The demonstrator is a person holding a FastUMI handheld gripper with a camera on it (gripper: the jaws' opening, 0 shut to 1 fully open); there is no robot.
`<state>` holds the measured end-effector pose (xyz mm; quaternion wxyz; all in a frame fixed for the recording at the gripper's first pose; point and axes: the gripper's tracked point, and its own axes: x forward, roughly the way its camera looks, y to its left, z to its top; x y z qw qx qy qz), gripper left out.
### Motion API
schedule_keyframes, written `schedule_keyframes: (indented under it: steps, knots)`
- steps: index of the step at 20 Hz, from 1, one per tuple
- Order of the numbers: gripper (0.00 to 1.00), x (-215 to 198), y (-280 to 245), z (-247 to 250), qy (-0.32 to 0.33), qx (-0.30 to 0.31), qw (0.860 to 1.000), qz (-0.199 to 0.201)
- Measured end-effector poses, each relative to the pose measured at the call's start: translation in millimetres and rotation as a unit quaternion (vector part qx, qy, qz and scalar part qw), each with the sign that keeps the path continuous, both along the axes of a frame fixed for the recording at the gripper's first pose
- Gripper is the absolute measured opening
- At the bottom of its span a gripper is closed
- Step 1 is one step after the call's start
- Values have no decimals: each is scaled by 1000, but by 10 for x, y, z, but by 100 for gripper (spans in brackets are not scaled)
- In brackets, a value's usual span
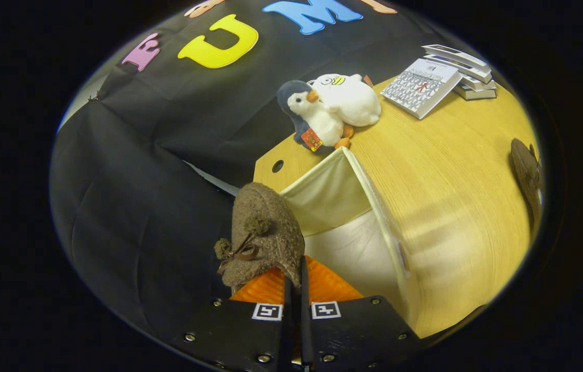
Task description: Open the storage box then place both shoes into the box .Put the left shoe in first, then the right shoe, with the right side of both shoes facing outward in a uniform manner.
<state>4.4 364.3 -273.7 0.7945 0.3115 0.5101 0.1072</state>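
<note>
My gripper (pixel 295 281) holds a brown fuzzy shoe (pixel 263 232) with a small bow and pom-poms; the orange fingers (pixel 265 289) are pressed together on its rear edge. The shoe hangs toe-forward over the near left side of the open cream storage box (pixel 374 206), whose pale inside lies just ahead of the fingers, to the right. A second brown shoe (pixel 526 173) rests on the wooden table, far to the right of the box.
The wooden table (pixel 451 170) carries a penguin plush (pixel 309 116) and a white plush (pixel 350 98) beyond the box. A patterned booklet (pixel 420 85) leans on a stack of books (pixel 469 77) at the far right. A round hole (pixel 277 166) marks the table's corner.
</note>
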Motion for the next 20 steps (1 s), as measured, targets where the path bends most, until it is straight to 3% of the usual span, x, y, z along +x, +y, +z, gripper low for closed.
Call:
schedule_keyframes:
  steps: [12,15,18,19,20]
  knots:
    - [9,-179,309,-165,0,1,999,40]
    - [66,-217,248,-124,-17,-28,996,79]
    - [68,-333,203,-83,-24,-48,991,126]
    - [68,-323,262,18,-34,-25,991,130]
    - [82,-310,289,139,-42,-12,991,128]
